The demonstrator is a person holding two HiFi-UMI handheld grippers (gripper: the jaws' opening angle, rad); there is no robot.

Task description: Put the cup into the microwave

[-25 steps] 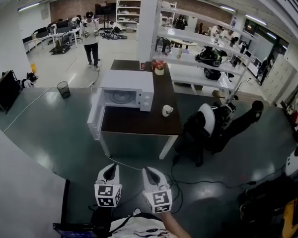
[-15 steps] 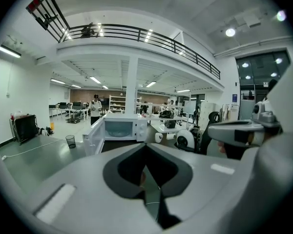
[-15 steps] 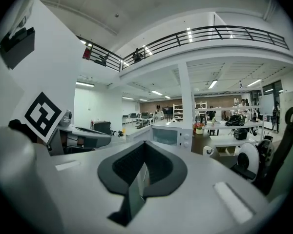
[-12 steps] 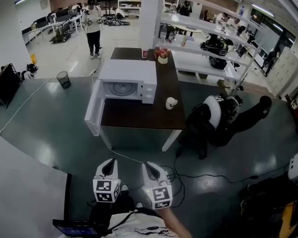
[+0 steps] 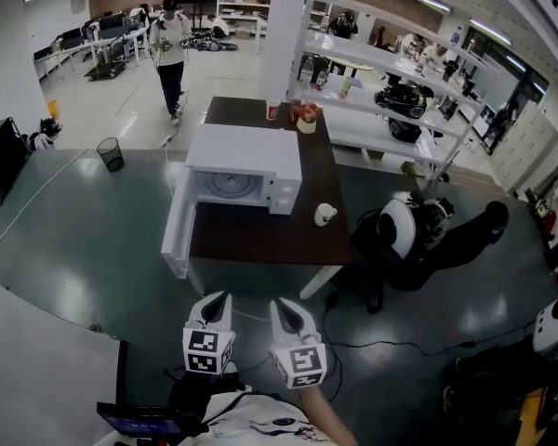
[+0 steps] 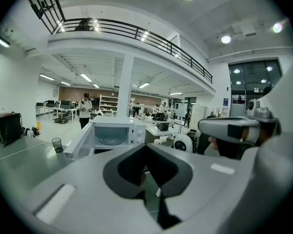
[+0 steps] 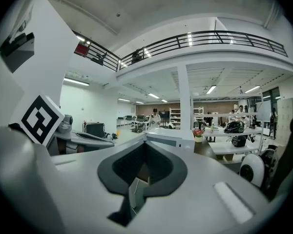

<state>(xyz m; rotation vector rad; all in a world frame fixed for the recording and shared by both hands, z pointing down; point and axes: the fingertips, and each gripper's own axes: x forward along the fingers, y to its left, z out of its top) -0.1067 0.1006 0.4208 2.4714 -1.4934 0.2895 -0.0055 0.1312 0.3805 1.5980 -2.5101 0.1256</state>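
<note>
A white cup (image 5: 325,215) stands on the dark table (image 5: 260,240), to the right of the white microwave (image 5: 237,170). The microwave door (image 5: 177,230) hangs open to the left, showing the glass turntable inside. My left gripper (image 5: 216,298) and right gripper (image 5: 286,306) are side by side over the floor, short of the table's near edge and pointing at it. Both are shut with nothing in them. The left gripper view shows its shut jaws (image 6: 146,147) below the open microwave (image 6: 112,133); the cup is hidden there. The right gripper (image 7: 145,145) faces the microwave's side (image 7: 168,136).
A black and white machine (image 5: 418,235) lies on the floor right of the table, with cables (image 5: 372,342) trailing from it. A flower pot (image 5: 305,119) and a red can (image 5: 272,111) stand on the table's far end. A person (image 5: 172,45), a bin (image 5: 110,153), a pillar (image 5: 281,26) and shelves (image 5: 381,91) lie beyond.
Both grippers and my view have moved forward toward the table, which now sits nearer. The jaws stay shut. The person at the back has shifted slightly.
</note>
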